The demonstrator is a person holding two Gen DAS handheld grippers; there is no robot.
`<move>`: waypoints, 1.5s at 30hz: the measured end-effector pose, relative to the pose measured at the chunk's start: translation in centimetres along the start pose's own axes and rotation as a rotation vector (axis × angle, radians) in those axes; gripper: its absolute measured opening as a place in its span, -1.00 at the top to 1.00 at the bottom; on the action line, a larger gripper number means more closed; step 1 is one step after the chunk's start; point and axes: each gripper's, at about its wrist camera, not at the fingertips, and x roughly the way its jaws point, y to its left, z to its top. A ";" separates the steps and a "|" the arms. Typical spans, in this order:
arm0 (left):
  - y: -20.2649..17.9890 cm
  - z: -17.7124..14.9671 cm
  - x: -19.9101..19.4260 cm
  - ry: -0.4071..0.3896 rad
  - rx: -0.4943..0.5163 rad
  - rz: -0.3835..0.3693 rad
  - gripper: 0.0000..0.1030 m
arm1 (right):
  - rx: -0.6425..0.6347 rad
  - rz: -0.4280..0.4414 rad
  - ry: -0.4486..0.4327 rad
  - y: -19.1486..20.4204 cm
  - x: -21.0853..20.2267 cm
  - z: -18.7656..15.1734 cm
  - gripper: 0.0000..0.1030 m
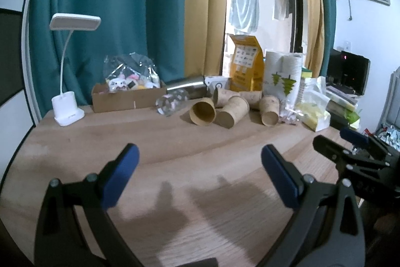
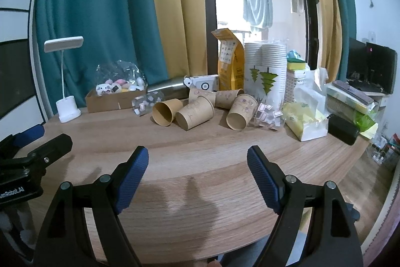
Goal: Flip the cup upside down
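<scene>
Several brown paper cups lie tipped on their sides in a loose cluster at the far middle of the wooden worktop (image 2: pixel 200 157). The leftmost cup (image 2: pixel 167 109) shows its open mouth toward the near side; a second cup (image 2: pixel 195 113) touches it on the right, and a third cup (image 2: pixel 242 111) lies just right of that, apart from it. More cups lie behind these, partly hidden.

The left gripper (image 1: pixel 200 157) hovers over the near worktop with its blue-padded jaws spread wide and nothing between them. The right gripper (image 2: pixel 197 157) sits beside it, jaws likewise spread and empty. Both are well apart from the cups.

At the far left stands a white desk lamp (image 2: pixel 66 81), with a cardboard box (image 2: pixel 110 99) of small plush toys to its right. Behind the cups are an orange bag (image 2: pixel 230 61) and stacked white cups (image 2: pixel 266 66).
</scene>
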 end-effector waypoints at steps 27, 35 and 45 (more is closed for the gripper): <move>0.3 -0.3 -0.1 0.008 -0.034 -0.023 -0.93 | -0.007 -0.011 -0.018 0.6 -0.5 0.0 -0.62; 0.0 -0.4 -0.1 0.004 -0.028 -0.020 -0.93 | 0.006 -0.011 -0.018 0.6 -0.5 0.2 -0.62; 0.1 -0.5 0.1 0.006 -0.037 -0.038 -0.93 | 0.014 -0.010 -0.013 0.5 -0.4 0.3 -0.62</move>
